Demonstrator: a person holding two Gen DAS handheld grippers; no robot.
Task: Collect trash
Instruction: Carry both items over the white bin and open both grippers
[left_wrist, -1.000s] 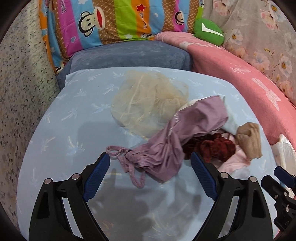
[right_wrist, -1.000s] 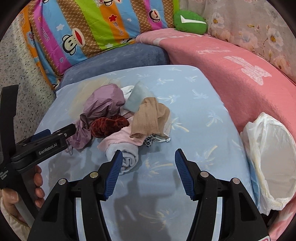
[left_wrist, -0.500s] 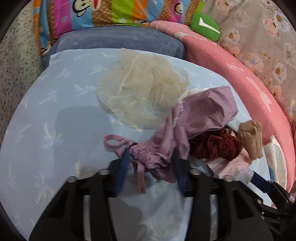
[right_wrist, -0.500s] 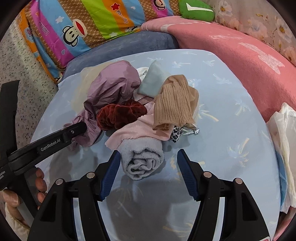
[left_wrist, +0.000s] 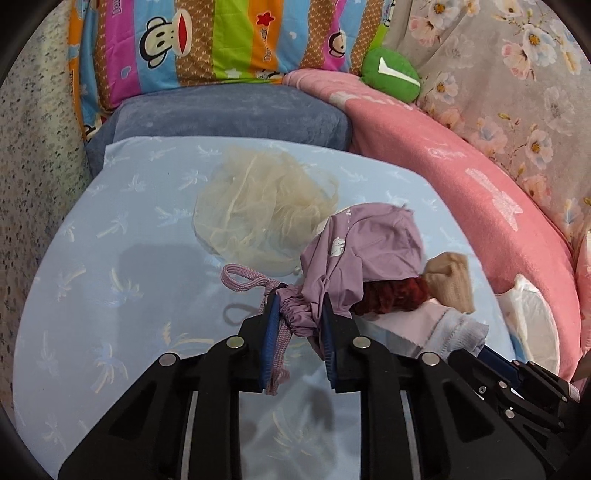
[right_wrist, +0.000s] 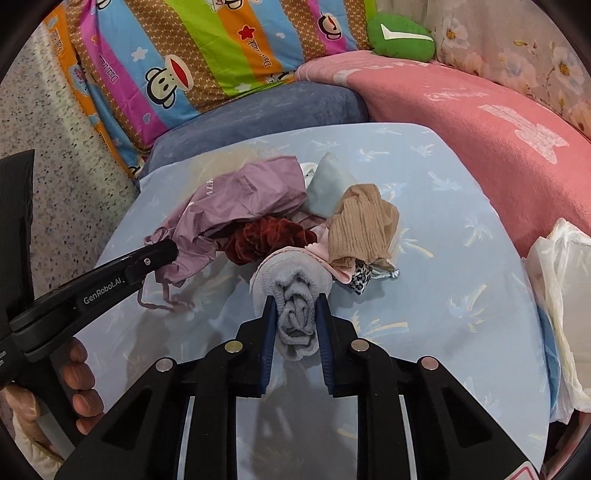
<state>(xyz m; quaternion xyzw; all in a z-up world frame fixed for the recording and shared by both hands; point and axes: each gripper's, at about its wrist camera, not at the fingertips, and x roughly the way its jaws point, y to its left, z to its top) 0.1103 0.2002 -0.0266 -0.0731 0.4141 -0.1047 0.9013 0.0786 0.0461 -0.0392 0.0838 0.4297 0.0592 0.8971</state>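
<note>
A pile of cloth scraps lies on the light blue sheet (left_wrist: 110, 229). My left gripper (left_wrist: 300, 314) is shut on the gathered end of a purple drawstring pouch (left_wrist: 365, 243), also in the right wrist view (right_wrist: 243, 199). My right gripper (right_wrist: 295, 310) is shut on a rolled grey sock (right_wrist: 295, 295). Beside them lie a dark red scrunchie (right_wrist: 266, 236), a tan stocking (right_wrist: 362, 225) and a pale pink cloth (left_wrist: 410, 317). A cream mesh net (left_wrist: 262, 210) lies behind the pouch.
A white plastic bag (right_wrist: 561, 295) sits open at the right edge of the sheet. A pink blanket (right_wrist: 480, 122), a blue-grey cushion (left_wrist: 229, 114), a striped monkey pillow (left_wrist: 207, 40) and a green plush (left_wrist: 391, 70) ring the far side. A speckled wall (left_wrist: 33, 166) stands left.
Both grippers moved forward and closed: the left on the purple pouch's gathered end, the right on the rolled grey sock. The pouch end has lifted slightly.
</note>
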